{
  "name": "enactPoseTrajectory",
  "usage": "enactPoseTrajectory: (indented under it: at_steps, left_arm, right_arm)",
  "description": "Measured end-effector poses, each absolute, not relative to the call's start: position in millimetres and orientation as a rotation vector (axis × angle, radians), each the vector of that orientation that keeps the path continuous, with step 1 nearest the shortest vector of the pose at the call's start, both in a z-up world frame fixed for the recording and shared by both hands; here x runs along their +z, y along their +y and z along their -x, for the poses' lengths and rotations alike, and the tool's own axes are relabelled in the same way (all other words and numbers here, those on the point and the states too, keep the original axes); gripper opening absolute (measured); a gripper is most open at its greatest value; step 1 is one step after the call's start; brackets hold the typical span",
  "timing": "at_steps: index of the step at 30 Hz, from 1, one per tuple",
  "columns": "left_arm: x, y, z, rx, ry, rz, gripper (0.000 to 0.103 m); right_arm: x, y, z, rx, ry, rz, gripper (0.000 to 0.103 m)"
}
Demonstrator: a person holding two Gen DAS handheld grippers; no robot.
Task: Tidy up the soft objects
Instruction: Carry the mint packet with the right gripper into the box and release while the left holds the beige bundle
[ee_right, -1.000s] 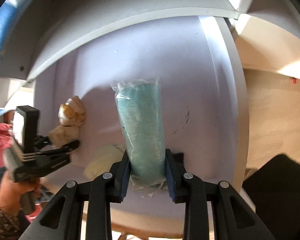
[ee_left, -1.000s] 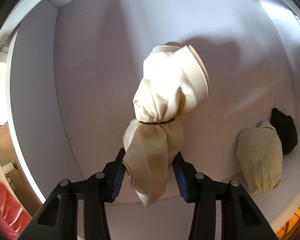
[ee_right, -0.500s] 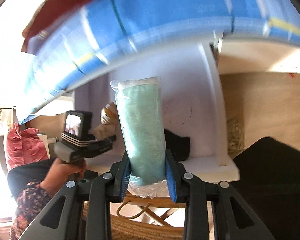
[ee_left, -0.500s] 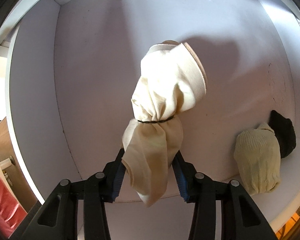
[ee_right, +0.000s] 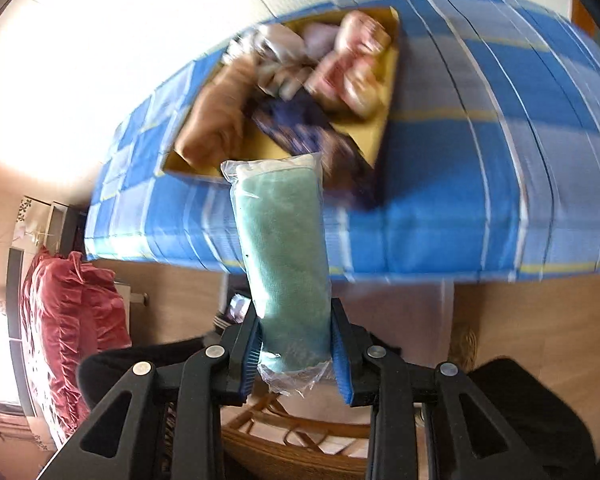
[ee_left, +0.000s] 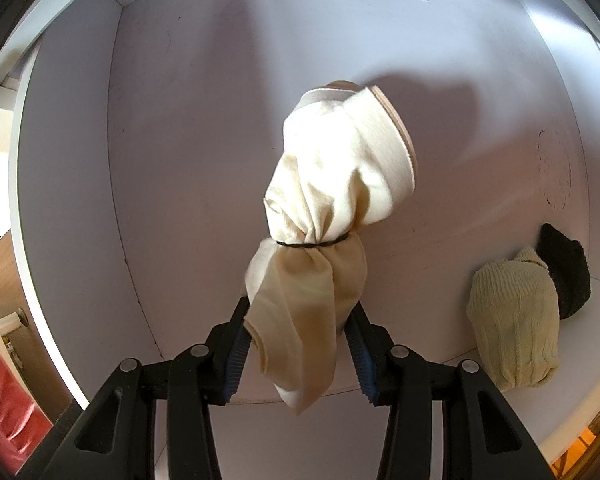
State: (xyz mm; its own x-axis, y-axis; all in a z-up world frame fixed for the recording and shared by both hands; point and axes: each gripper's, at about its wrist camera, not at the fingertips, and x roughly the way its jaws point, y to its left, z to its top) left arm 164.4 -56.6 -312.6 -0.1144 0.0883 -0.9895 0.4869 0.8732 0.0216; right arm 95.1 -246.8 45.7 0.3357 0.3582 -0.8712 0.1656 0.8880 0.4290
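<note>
A: Left wrist view, near field. What do the jaws hold?

B: The left gripper is clamped on the lower part of a cream cloth bundle cinched by a black band. The bundle stands upright from the jaws, its upper end tilted right, in the air inside a white shelf compartment.

A: Edges and free room there?

B: The compartment floor's front edge runs just behind the jaws. The left side wall curves up at far left; the back wall lies beyond the bundle. The floor left of the bundle is bare. At far right a pale yellow knit roll lies on the floor, touching a black soft item behind it, both well apart from the bundle.

A: Right wrist view, near field?

B: The right gripper is clamped on the base of a teal towel roll in clear plastic, pointing up and slightly left, held in open air. Woven wicker shows below the jaws.

A: Farther off?

B: A bed with a blue checked cover, blurred, carries a yellow tray heaped with soft items too blurred to name. A red cloth hangs at left.
</note>
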Motion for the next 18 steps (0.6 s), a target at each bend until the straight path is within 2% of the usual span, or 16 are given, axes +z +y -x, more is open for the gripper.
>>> enactPoseTrajectory:
  at_steps: [7, 18]
  left_arm:
    - [-312, -56, -165, -0.356, 1.67, -0.45, 0.047]
    - [-311, -53, -164, -0.361, 1.672, -0.446, 0.046]
  right_arm:
    - [55, -229, -154, 0.11, 1.242, -0.476, 0.031]
    - [17, -209, -246, -0.005, 1.293, -0.571, 0.031]
